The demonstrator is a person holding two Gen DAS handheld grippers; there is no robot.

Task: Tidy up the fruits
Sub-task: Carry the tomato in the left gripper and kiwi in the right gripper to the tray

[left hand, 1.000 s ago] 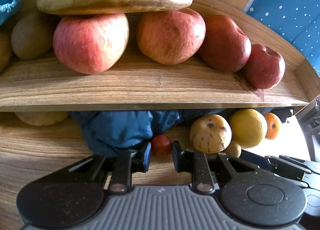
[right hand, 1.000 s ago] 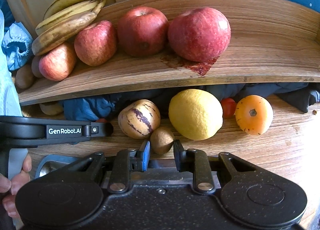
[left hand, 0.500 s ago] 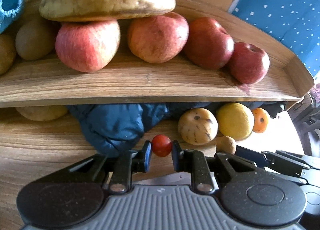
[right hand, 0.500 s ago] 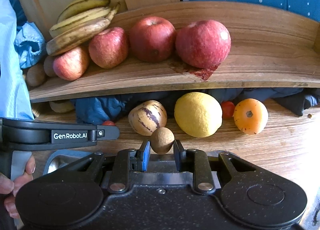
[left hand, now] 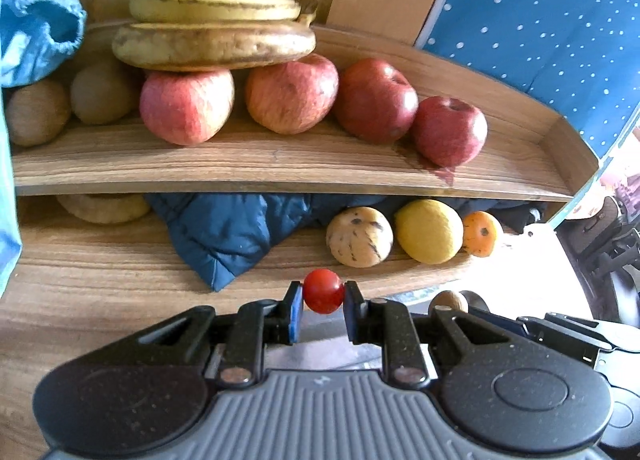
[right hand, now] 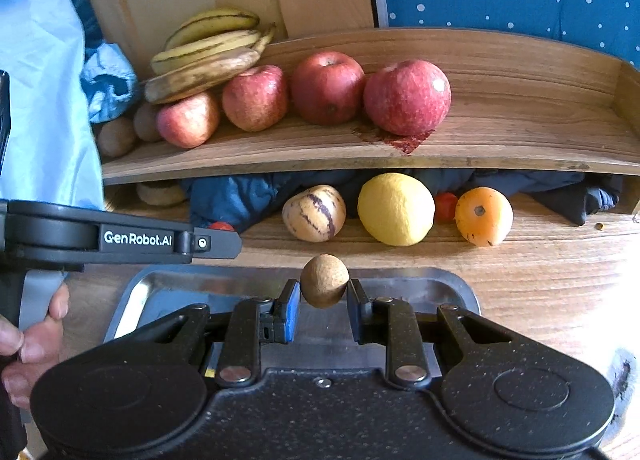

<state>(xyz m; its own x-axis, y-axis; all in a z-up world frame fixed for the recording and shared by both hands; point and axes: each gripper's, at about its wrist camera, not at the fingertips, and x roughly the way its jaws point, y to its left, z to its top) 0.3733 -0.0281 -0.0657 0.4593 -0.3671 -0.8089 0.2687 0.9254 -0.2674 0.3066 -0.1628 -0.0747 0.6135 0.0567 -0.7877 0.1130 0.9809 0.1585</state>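
I am holding two fruits above a metal tray [right hand: 152,284] on the bench. My left hand-held gripper [left hand: 323,302] is pinching a small red tomato [left hand: 323,291]; my right hand-held gripper [right hand: 323,300] is clamping a brown kiwi [right hand: 324,286]. Behind the tray, a wooden shelf [right hand: 520,131] is carrying bananas [right hand: 208,47], four apples [right hand: 407,97] and more kiwis [right hand: 117,136]. Under the shelf, a striped melon [right hand: 314,212], lemon [right hand: 395,209], orange fruit [right hand: 483,215] and another tomato [right hand: 445,206] are lying against blue cloth [left hand: 224,236]. I judge sorting partly done: the shelf looks grouped, while the fruits under it and my two are awaiting places.
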